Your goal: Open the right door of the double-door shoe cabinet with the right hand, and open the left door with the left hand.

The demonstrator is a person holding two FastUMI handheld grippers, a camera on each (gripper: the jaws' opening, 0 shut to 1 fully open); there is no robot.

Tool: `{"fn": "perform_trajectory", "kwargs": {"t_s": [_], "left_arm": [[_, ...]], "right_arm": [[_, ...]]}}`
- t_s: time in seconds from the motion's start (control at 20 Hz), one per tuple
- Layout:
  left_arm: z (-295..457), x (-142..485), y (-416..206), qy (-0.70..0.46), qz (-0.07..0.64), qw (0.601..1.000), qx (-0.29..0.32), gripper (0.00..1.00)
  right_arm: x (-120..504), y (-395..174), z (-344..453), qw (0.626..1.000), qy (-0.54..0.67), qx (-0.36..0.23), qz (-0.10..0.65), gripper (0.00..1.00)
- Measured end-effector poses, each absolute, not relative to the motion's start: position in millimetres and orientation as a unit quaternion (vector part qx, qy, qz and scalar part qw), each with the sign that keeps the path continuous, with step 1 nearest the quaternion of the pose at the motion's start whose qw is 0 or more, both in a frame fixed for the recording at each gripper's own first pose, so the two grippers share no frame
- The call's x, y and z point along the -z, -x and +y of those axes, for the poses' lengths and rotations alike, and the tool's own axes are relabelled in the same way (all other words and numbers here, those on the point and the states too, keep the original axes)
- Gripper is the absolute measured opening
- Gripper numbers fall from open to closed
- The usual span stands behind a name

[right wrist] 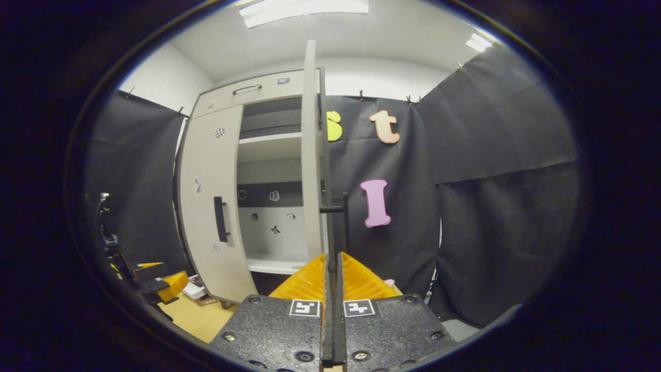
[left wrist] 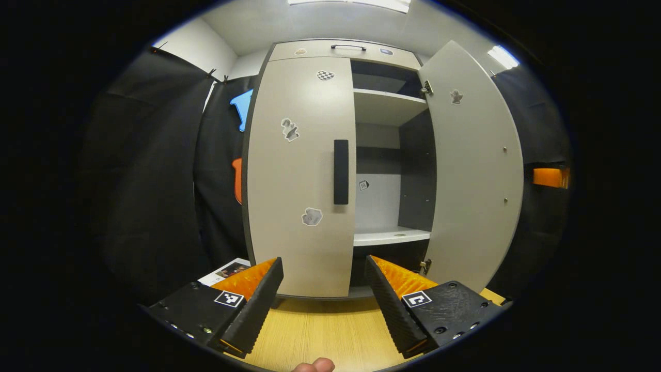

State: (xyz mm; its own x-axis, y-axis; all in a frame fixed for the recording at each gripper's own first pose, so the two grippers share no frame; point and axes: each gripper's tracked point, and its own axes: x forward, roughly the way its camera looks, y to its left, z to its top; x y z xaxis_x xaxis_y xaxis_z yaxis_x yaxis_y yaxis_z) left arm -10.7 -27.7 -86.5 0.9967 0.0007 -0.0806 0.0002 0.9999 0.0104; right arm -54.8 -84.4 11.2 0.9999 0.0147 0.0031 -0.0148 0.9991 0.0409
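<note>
The light grey shoe cabinet fills the left gripper view. Its left door (left wrist: pixel 294 175) is closed, with a black vertical handle (left wrist: pixel 341 171) at its inner edge. My left gripper (left wrist: pixel 324 261) is open, a short way in front of the lower part of that door and touching nothing. The right door (left wrist: pixel 475 170) stands swung out, baring the shelves (left wrist: pixel 387 106). In the right gripper view that door (right wrist: pixel 311 155) shows edge-on, and my right gripper (right wrist: pixel 333 256) is shut on its black handle (right wrist: pixel 338 217). An orange part of the right gripper (left wrist: pixel 550 177) pokes out past the open door.
Light wood floor (left wrist: pixel 320 330) lies in front of the cabinet, with papers (left wrist: pixel 230 269) at its left foot. A top drawer with a handle (left wrist: pixel 348 47) sits above the doors. Black cloth walls close in on both sides. A fingertip (left wrist: pixel 315 366) shows at the bottom edge.
</note>
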Motion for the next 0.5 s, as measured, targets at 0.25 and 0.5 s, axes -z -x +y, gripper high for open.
{"fn": "perform_trajectory", "kwargs": {"t_s": [0.25,0.5], "left_arm": [[-27.2,59.2,-13.0,-0.001,0.022,1.000,0.013,0.95],[-41.2,14.3,-49.1,-0.014,-0.014,0.999,0.029,0.95]], "right_arm": [[7.9,51.1,-40.2,0.999,0.034,-0.020,0.015,0.04],[23.2,33.6,-11.0,0.998,0.040,-0.047,0.018,0.25]]}}
